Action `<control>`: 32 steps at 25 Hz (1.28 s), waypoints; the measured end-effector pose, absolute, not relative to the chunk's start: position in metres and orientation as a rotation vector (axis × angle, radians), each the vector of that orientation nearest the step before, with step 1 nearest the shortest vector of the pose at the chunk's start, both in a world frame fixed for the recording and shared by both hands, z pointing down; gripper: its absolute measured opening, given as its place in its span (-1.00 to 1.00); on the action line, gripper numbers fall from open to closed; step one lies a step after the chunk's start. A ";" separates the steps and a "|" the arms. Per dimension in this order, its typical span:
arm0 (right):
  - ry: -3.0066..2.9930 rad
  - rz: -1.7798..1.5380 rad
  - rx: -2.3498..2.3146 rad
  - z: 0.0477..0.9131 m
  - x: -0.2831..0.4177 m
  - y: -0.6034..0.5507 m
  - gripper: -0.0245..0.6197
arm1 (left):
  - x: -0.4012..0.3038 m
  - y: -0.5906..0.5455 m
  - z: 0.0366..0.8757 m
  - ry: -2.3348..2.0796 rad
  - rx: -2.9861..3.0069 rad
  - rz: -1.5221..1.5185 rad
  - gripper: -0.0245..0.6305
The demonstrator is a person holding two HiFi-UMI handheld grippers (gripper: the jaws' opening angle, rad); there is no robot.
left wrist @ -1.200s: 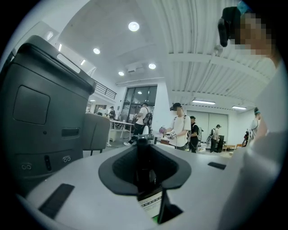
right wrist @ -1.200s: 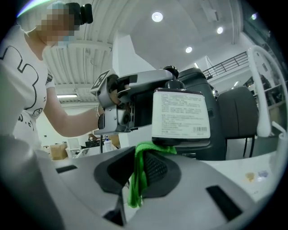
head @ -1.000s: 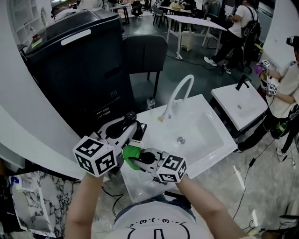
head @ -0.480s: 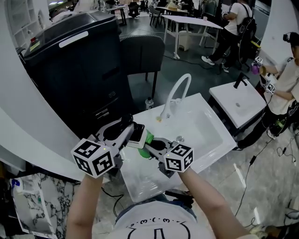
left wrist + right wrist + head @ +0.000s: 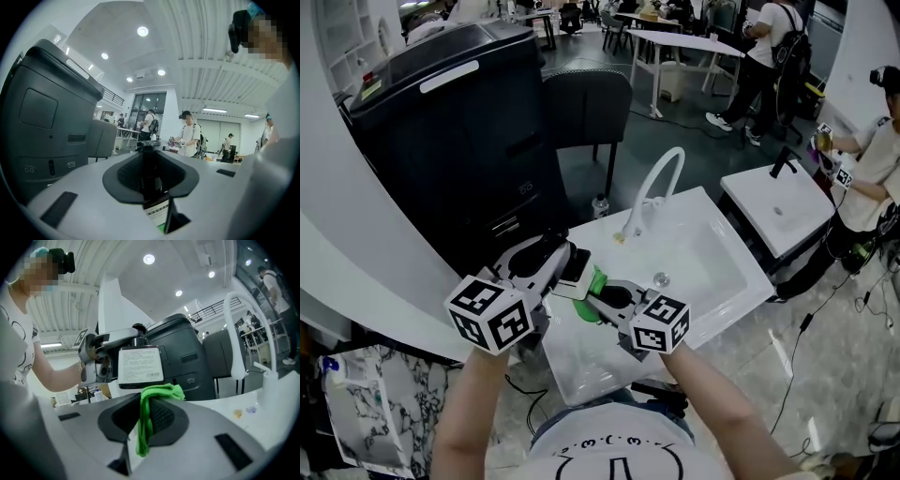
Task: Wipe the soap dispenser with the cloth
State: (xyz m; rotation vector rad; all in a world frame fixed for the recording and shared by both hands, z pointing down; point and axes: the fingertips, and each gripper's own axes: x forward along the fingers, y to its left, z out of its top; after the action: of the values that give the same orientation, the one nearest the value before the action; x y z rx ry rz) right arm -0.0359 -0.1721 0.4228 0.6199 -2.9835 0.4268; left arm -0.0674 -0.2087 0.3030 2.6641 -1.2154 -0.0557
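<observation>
One soap dispenser (image 5: 575, 266), dark with a white printed label, held off the bench over the left edge of a white sink (image 5: 717, 281). It lies roughly level, with its black pump end towards the left gripper (image 5: 551, 260).

One left gripper, marker cube at its rear. In its own view the fingers are closed on the dispenser's dark neck, and the label shows just beneath them.

One green cloth (image 5: 596, 281), bunched, pinched between the fingers of the right gripper (image 5: 614, 302). A loose tail hangs down between the fingers. The bunched upper end sits against the dispenser just under its label.

One right gripper, marker cube at its rear, just beside the left gripper, with their tips meeting at the dispenser.

One white arched tap (image 5: 660, 184) at the far rim of the sink, well apart from the dispenser.

One large black machine (image 5: 450, 122) beyond the sink on the left, with a dark chair (image 5: 587, 101) beside it.

One second white sink (image 5: 778, 214) to the right.

Several people stand in the background.
</observation>
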 end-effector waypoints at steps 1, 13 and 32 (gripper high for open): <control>-2.988 0.417 0.600 0.421 -0.038 -0.168 -0.78 | -0.067 -0.210 0.303 -1.220 2.664 -0.057 -0.63; -3.015 0.280 0.324 0.408 -0.054 -0.109 -0.78 | -0.056 -0.214 0.321 -1.271 2.694 0.086 -0.63; -2.707 0.440 0.818 0.467 0.030 -0.178 -0.78 | -0.073 -0.295 0.420 -1.579 2.339 0.114 -0.63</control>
State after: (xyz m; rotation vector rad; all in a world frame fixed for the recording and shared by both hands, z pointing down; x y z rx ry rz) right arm 0.0302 -0.1777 0.4667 0.8180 -2.7069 0.4402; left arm -0.0733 -0.2950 0.4201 2.3391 -1.5786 0.1141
